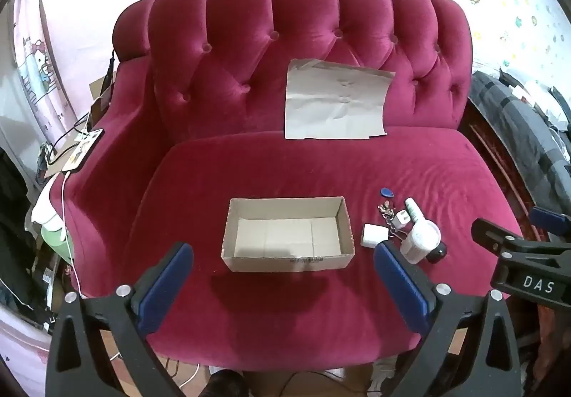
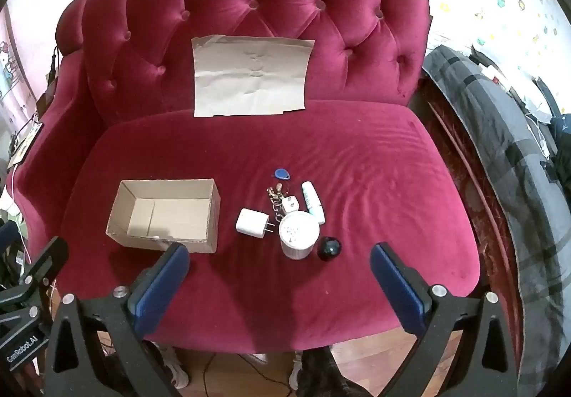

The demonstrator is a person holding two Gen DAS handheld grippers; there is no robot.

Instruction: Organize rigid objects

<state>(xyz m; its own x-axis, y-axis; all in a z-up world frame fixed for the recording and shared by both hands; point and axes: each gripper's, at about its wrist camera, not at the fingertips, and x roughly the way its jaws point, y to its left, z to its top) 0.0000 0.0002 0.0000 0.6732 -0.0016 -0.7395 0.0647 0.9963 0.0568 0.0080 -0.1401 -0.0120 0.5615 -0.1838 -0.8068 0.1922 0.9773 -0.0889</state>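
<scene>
Both my tongs, left gripper [image 1: 283, 281] and right gripper [image 2: 280, 281], hang released and empty above the sofa seat [image 2: 374, 154]. Clutter sits bunched right of the empty cardboard box [image 2: 166, 215]: charger [image 2: 251, 222], white jar [image 2: 298, 234], black ball [image 2: 329, 248], keys [image 2: 276, 199]. Probably staged for boxing.

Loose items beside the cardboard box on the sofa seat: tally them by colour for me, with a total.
White: 4: charger plug, small adapter, tube, ribbed jar
Blue: 1: key fob
Black: 1: round ball
Metal: 1: key chain
Total: 7, all outside the box.
</scene>
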